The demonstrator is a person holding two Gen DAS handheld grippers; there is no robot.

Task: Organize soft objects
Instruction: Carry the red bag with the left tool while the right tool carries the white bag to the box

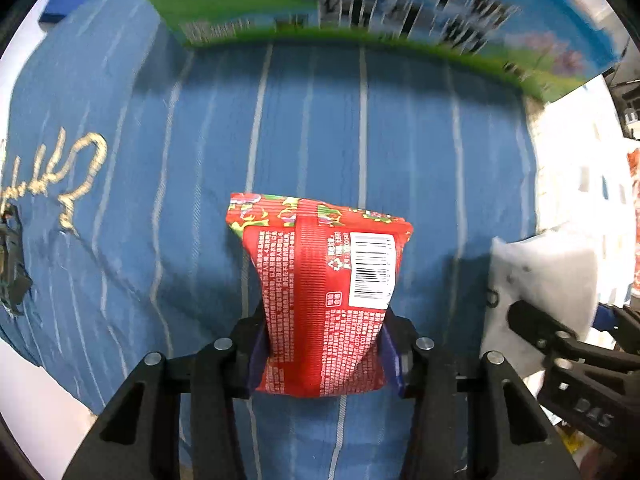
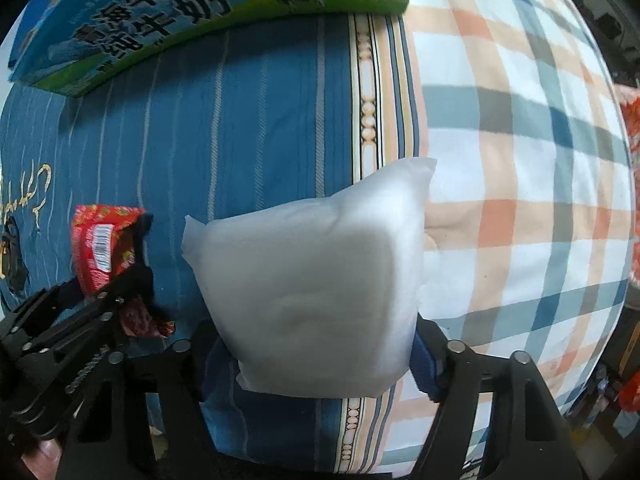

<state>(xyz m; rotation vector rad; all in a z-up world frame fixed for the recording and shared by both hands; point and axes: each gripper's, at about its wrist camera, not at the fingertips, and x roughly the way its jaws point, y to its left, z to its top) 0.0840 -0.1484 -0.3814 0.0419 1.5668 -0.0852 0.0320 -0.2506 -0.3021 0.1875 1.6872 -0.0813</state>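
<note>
- Left gripper (image 1: 322, 354): jaws clamped on the red snack packet (image 1: 320, 292), long axis pointing away over the blue striped bedding (image 1: 360, 128).
- Right gripper (image 2: 320, 364): jaws clamped on the white pouch (image 2: 308, 284), tilted.
- Carton (image 2: 160, 12) bounds the far edge; the checked sheet (image 2: 520, 160) lies open.

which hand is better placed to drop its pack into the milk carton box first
Left, probably. In the left wrist view the box lies straight ahead of the red pack; in the right's, it sits off to the left of the white pack.

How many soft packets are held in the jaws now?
2. The red snack packet is in the left gripper; the white soft pack is in the right gripper. Others may be out of view.
</note>
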